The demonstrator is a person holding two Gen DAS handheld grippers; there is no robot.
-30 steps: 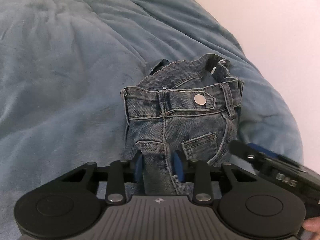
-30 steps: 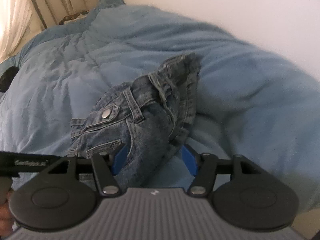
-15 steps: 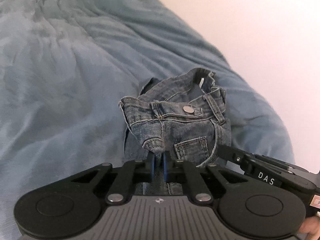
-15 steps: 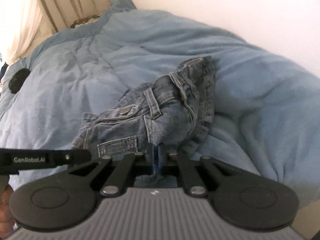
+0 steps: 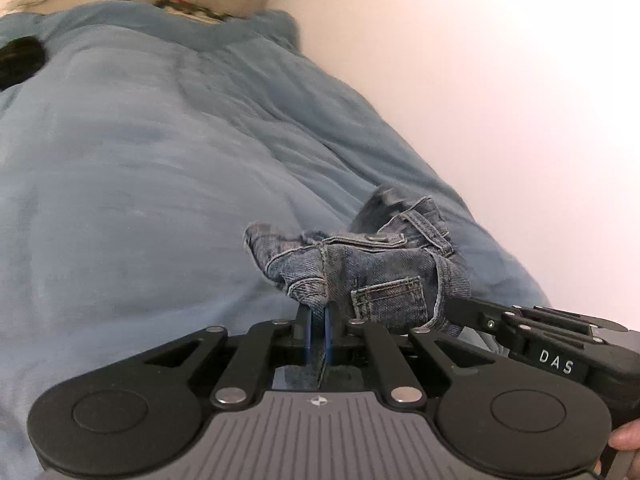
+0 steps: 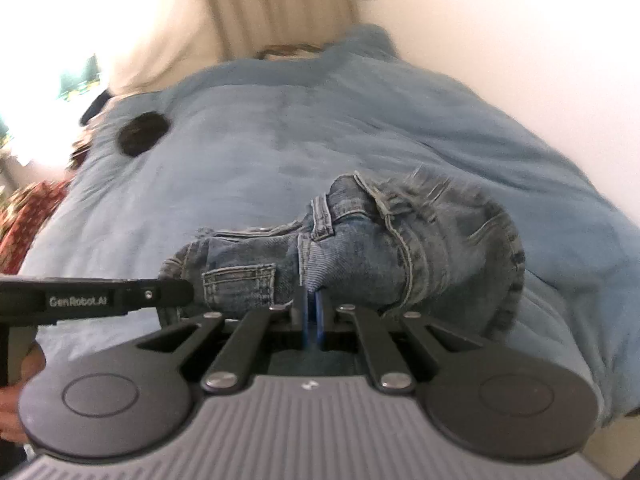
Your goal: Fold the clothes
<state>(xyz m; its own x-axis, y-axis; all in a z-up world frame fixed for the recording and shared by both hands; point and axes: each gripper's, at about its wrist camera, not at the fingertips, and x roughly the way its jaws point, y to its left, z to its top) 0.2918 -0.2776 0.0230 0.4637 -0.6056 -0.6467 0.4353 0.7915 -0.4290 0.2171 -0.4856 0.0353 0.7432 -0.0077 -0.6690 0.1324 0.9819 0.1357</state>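
Left gripper (image 5: 318, 320): clenched on a fold of the denim shorts (image 5: 360, 268); blue pads pressed together, cloth pinched between them.
Right gripper (image 6: 311, 312): clenched likewise on the shorts (image 6: 360, 256), further along the same edge.
Shorts, position: bunched and hanging from both grips, above the blue blanket (image 5: 140, 184), near its wall-side edge; waistband, belt loop and a small pocket face the cameras.
Hidden: lower part of the shorts drops behind the gripper bodies; whether any of it touches the blanket cannot be told.
Cut off: in the left view the right gripper enters from the lower right, fingers ending behind the cloth; in the right view the left gripper enters from the left edge.
Person: only a fingertip (image 5: 626, 438) at the frame edge in the left view, part of a hand (image 6: 16, 400) in the right.
Hard to read: right view smeared by motion; dark round object (image 6: 142, 134) on the blanket not identifiable; red patterned fabric (image 6: 24, 216) at the left margin, cropped.
Surface: rumpled plush blanket covering a bed.
Room: plain pale wall (image 5: 500, 100) alongside the bed; beige curtain (image 6: 272, 4) at the far end, bright window overexposed.
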